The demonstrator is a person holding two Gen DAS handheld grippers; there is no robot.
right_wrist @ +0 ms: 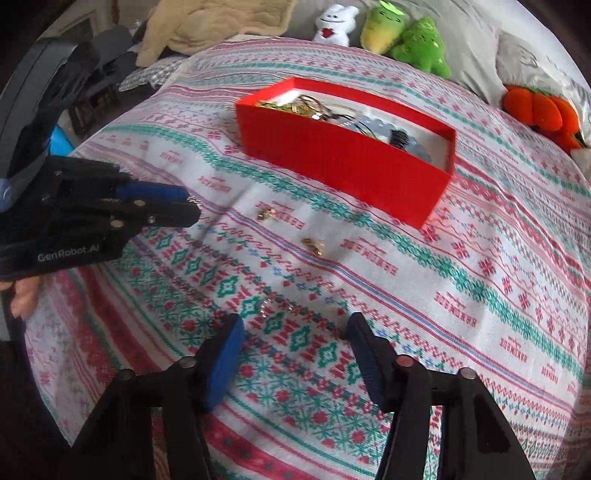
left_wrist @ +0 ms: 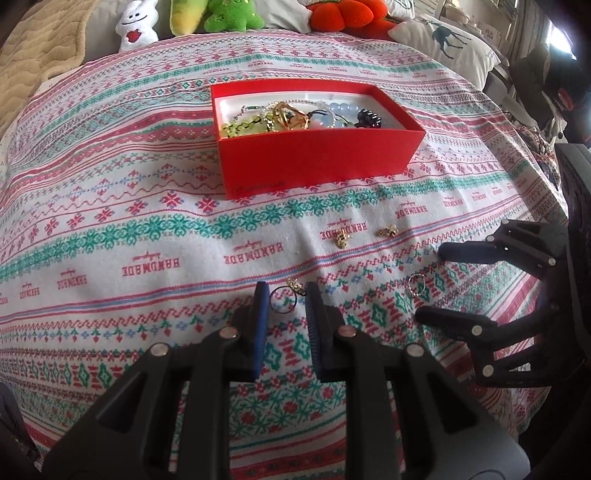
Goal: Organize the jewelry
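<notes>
A red box (left_wrist: 321,158) (right_wrist: 354,170) with several bracelets and chains inside stands on the patterned cloth. My left gripper (left_wrist: 285,295) (right_wrist: 192,210) is open, its fingertips on either side of a thin ring with a gold charm (left_wrist: 286,300) lying on the cloth. Two small gold earrings (left_wrist: 341,236) (left_wrist: 387,232) lie between the box and the grippers; they also show in the right wrist view (right_wrist: 266,213) (right_wrist: 313,245). A small silver ring (left_wrist: 415,285) (right_wrist: 266,308) lies just ahead of my right gripper (left_wrist: 430,282) (right_wrist: 293,326), which is open and empty.
Plush toys line the back: a white one (left_wrist: 136,26), green ones (left_wrist: 229,16) and an orange one (left_wrist: 343,14). A deer-print pillow (left_wrist: 448,42) sits at back right, a beige blanket (left_wrist: 29,62) at back left. The cloth edge drops off at the right.
</notes>
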